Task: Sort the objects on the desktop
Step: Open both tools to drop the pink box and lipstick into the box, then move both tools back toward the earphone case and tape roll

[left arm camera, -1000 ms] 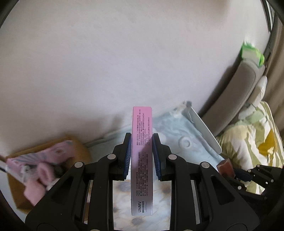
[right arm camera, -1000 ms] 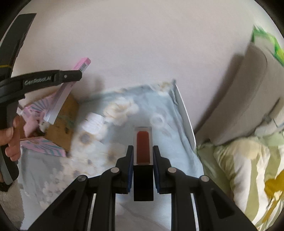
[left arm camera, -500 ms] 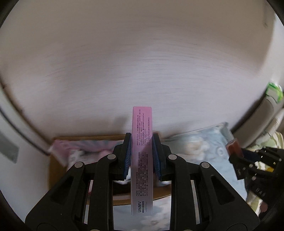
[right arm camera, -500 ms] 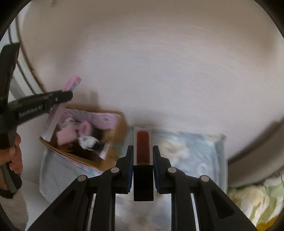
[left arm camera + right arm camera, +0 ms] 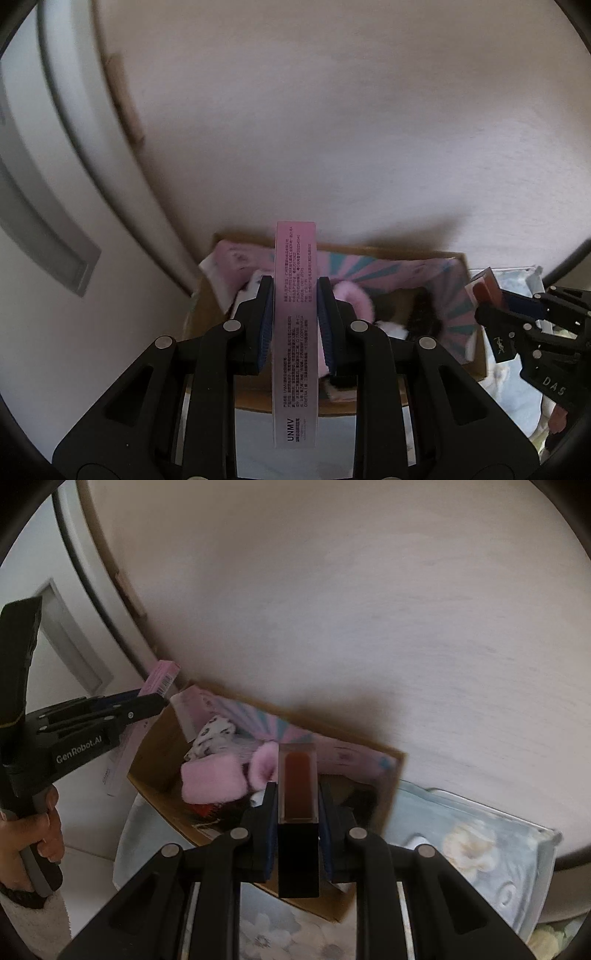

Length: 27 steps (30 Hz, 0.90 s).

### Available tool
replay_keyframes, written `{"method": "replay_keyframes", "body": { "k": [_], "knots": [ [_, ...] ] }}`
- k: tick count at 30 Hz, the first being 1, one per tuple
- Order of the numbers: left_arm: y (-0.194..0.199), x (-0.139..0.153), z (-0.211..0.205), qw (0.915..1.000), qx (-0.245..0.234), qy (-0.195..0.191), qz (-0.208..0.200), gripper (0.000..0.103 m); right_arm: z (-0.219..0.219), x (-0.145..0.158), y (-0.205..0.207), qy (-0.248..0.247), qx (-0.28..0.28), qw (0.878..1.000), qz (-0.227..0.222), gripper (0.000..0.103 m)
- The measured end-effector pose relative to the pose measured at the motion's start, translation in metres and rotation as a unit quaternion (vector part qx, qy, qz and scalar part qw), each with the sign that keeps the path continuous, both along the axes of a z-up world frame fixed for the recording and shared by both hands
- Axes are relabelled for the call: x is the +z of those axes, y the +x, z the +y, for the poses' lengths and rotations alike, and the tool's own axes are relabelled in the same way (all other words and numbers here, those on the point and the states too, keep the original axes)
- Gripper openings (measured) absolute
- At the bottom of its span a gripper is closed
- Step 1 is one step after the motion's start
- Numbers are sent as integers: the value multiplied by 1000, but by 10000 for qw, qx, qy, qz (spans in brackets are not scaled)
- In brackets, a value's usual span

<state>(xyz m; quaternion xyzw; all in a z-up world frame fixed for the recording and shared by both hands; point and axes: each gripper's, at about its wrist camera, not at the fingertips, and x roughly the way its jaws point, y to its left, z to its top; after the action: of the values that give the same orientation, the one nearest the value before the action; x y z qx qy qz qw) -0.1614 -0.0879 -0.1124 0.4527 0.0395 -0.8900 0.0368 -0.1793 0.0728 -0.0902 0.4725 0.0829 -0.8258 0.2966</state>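
My left gripper is shut on a long slim pink box printed with small text and "UNMV". It holds it above the left part of an open cardboard box. My right gripper is shut on a lip gloss tube with a dark red body and black cap, held over the same cardboard box. The box holds pink fluffy items and a spotted cloth. The left gripper with the pink box shows at left in the right wrist view. The right gripper shows at right in the left wrist view.
The box stands on a light blue floral cloth against a pale wall. A white door or cabinet panel lies to the left. A hand grips the left gripper's handle.
Both grippers have swung left from the floral cloth toward the cardboard box and now hang over it. Each still holds its item.
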Motion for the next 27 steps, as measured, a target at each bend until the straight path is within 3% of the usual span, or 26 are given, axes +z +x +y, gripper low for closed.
{"method": "replay_keyframes", "body": {
  "k": [9, 14, 15, 16, 17, 19, 27],
  "knots": [
    [-13, -37, -17, 9996, 87, 130, -236, 20, -31, -28, -8, 133, 219, 9993, -256, 18],
    [-17, -40, -17, 9992, 22, 246, -304, 23, -40, -35, -15, 70, 338, 9986, -404, 22],
    [-18, -40, -17, 9989, -1, 294, -352, 37, -40, -34, -16, 24, 357, 9984, -438, 34],
    [-19, -39, -16, 9988, 11, 266, -410, 78, -40, -32, -17, 46, 326, 9985, -439, 54],
    [-19, -37, -16, 9990, 43, 181, -417, 101, -40, -30, -18, 115, 265, 9989, -372, 60],
    [-15, -29, -13, 9998, 71, -24, -201, 103, -37, -24, -16, 87, 238, 9995, -178, 67],
    [-6, -8, -2, 9997, -8, -65, 238, 103, -17, -6, -9, 33, 107, 9999, 106, 68]
  ]
}}
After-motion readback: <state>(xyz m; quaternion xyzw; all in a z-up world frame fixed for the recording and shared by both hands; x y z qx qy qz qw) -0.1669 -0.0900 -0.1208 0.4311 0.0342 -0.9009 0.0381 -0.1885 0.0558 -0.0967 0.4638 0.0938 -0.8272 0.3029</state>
